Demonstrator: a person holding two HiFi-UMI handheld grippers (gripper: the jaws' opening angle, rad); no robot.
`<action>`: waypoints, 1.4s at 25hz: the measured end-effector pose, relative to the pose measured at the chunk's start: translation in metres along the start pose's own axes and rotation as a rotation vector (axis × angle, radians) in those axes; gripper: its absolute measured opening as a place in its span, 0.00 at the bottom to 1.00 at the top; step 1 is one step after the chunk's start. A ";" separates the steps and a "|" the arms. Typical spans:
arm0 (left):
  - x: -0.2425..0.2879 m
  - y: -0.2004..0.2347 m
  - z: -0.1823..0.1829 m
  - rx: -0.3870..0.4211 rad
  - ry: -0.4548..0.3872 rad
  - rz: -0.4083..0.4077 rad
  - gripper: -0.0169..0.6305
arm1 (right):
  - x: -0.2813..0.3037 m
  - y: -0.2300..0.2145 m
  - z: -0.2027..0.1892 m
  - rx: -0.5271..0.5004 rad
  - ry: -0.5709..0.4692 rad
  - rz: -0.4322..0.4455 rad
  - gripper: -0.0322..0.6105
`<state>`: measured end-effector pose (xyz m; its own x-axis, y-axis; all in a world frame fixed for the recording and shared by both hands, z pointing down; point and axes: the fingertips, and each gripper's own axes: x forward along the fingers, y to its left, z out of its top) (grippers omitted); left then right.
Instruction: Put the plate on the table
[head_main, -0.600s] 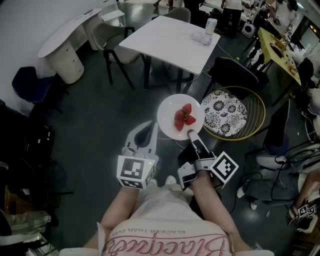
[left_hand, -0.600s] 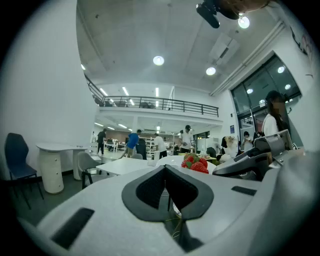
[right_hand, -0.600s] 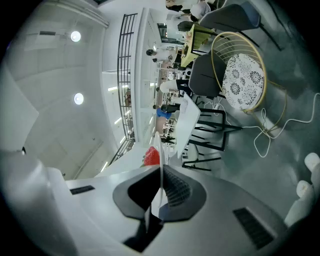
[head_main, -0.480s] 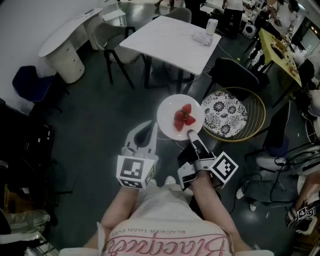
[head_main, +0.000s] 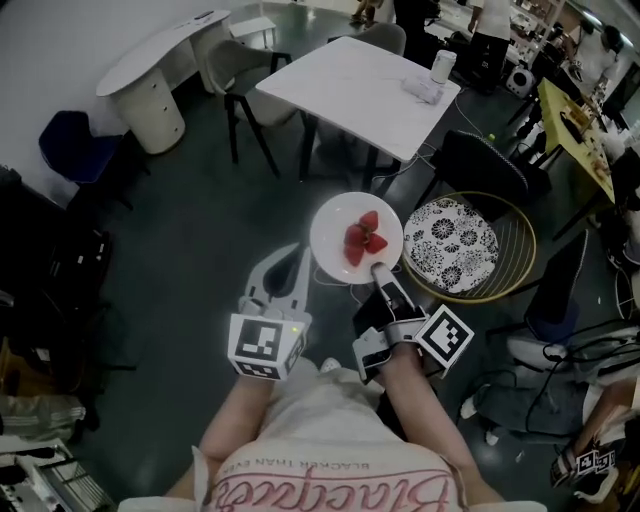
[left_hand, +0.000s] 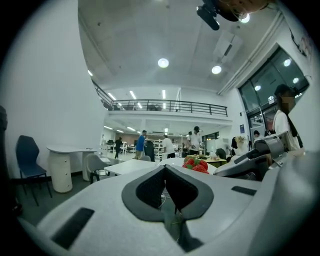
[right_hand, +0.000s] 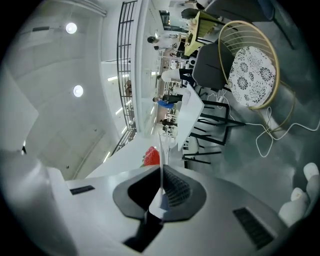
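Plate (head_main: 335, 225), white and carrying a few strawberries (head_main: 364, 239), hangs in the air over the dark floor (head_main: 200, 230). It is pinched at its near rim by the right gripper (head_main: 378, 268), whose jaws are clamped on the edge so that the plate runs out ahead of the tool, away from the person. In the right gripper view the rim shows as a thin white line caught between the two dark pads, with the red fruit just beyond. The left gripper (head_main: 301, 252) rides just beside the plate's left edge, its jaws drawn together on nothing; whether its tip touches the rim cannot be told from the head view. The white table (head_main: 340, 75) lies straight ahead of the plate and well apart from it, with open floor between, and its near corner points back toward the person. Since the plate extends from the right gripper toward the table, the coming move looks like a forward carry and then a lowering, with the far rim arriving over the tabletop first. A can (head_main: 441, 66) and a small pale bundle (head_main: 421, 90) sit near the table's far right edge, so the bare left part seems the safer landing. A round wicker chair (head_main: 465, 245) with a patterned cushion stands on the floor just to the plate's right, and a black chair (head_main: 480, 160) stands between it and the table.
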<state>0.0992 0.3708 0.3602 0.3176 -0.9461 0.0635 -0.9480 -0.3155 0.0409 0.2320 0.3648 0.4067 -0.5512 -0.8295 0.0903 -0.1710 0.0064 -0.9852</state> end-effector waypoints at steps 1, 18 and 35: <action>0.001 0.000 -0.001 -0.002 0.001 0.008 0.03 | 0.001 -0.002 0.002 0.001 0.010 -0.005 0.07; 0.056 0.036 0.000 -0.020 -0.008 0.041 0.03 | 0.061 -0.006 0.025 -0.009 0.051 -0.025 0.07; 0.214 0.156 0.019 -0.026 -0.011 0.007 0.03 | 0.246 0.005 0.073 -0.003 0.022 -0.041 0.07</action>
<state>0.0188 0.1171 0.3610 0.3109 -0.9489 0.0531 -0.9493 -0.3074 0.0661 0.1556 0.1200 0.4132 -0.5615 -0.8166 0.1339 -0.1965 -0.0255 -0.9802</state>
